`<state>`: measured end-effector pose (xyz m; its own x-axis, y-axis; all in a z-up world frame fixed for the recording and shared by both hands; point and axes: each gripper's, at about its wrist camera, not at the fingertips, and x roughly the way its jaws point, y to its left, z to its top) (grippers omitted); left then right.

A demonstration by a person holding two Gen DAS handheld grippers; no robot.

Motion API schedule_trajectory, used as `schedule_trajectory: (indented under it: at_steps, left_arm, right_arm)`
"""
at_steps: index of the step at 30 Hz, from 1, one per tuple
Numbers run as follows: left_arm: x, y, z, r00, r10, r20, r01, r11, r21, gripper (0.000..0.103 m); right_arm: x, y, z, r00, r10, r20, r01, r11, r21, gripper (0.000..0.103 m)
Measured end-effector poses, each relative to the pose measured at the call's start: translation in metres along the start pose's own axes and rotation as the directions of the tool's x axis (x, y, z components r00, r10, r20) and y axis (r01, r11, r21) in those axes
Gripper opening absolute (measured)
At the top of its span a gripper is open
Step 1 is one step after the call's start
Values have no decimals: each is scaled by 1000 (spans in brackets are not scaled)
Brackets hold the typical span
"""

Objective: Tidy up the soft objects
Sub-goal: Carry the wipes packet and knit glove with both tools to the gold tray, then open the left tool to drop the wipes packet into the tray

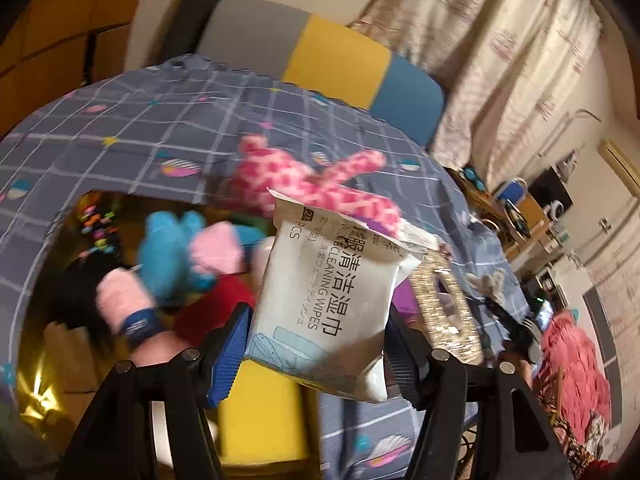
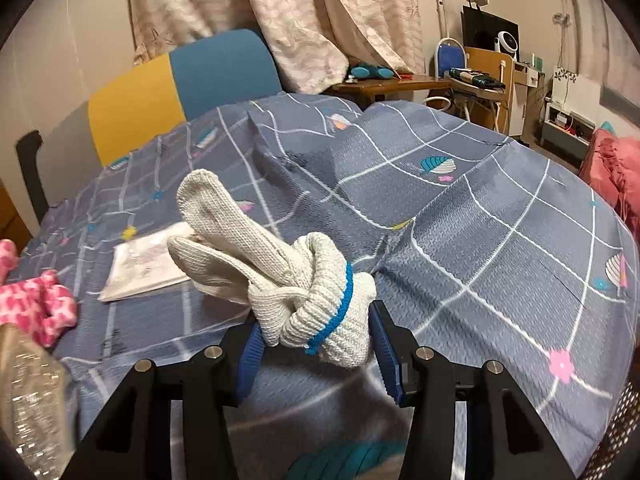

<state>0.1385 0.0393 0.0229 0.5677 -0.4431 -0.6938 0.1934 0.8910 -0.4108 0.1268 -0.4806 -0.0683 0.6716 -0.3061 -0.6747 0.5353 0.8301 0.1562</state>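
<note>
My left gripper [image 1: 316, 320] is shut on a white pack of cleaning wipes [image 1: 320, 264], which hangs above the bed at the edge of an open cardboard box [image 1: 68, 360]. Blurred in that box lie a blue plush [image 1: 168, 256], pink soft pieces [image 1: 216, 248] and something red [image 1: 224, 300]. A pink spotted plush [image 1: 304, 176] lies on the bed behind the pack. In the right wrist view, my right gripper [image 2: 318, 340] is shut on a bundle of white knitted gloves with a blue cuff line [image 2: 280, 276], held over the bed. The pink spotted plush [image 2: 36, 304] is at the left edge.
A grey checked bedsheet [image 2: 480, 220] covers the bed, with a yellow and blue headboard [image 2: 180, 84] behind. A flat white packet [image 2: 148, 264] lies on the sheet. A sparkly bag [image 1: 444, 308] sits to the right of the wipes. A desk [image 2: 384, 84] and a pink blanket [image 2: 616, 172] stand beyond.
</note>
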Motion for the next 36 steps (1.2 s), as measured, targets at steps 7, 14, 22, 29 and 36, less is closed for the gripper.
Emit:
schedule_trajectory:
  at_steps: [7, 14, 22, 29, 36]
  left_arm:
    - [-12, 70, -5, 995, 97, 8, -95, 987, -129, 65]
    - [-8, 121, -6, 989, 150, -16, -150, 968, -201, 65]
    - [17, 142, 15, 981, 185, -58, -193, 962, -192, 65]
    - [36, 161, 37, 969, 231, -86, -244, 946, -213, 66]
    - [45, 176, 41, 968, 217, -126, -243, 932, -267, 72]
  right_arm:
    - [-56, 28, -7, 992, 116, 50, -115, 993, -19, 51]
    - [-111, 61, -19, 969, 231, 91, -231, 973, -17, 51]
    - [-179, 108, -40, 911, 394, 121, -390, 919, -56, 51]
    - [-205, 155, -62, 860, 508, 58, -499, 859, -116, 51]
    - [-197, 192, -87, 827, 558, -63, -562, 820, -112, 51]
